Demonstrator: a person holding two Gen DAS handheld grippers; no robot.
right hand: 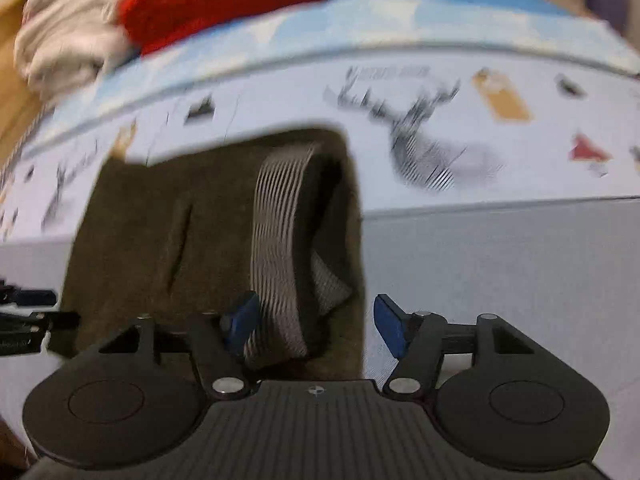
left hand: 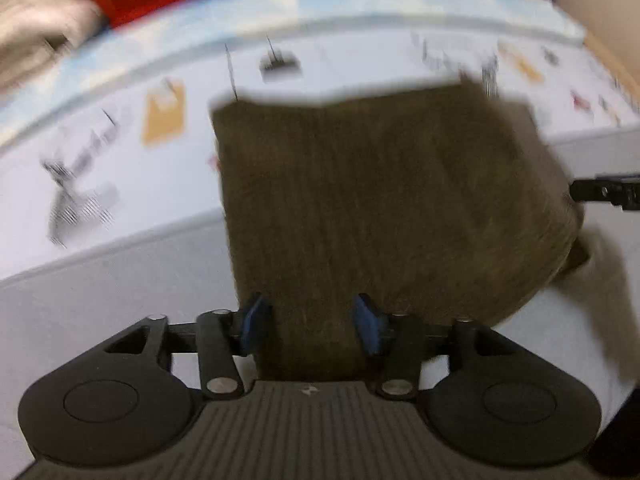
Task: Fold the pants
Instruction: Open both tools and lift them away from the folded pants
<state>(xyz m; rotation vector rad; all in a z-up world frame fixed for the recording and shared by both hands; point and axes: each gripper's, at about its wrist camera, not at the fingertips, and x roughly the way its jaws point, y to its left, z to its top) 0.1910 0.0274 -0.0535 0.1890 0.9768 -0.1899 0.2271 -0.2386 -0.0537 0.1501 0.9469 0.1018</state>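
while level, jaws around pants (left hand: 380, 208)

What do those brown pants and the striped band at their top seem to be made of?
The pants look like a soft, matte, olive-brown knit or fleece: fuzzy surface, no sheen, though blur hides the weave. The striped band looks like ribbed elastic webbing, grey with fine dark lines, probably a waistband. The fingertips on both grippers look like blue rubbery pads on black plastic.
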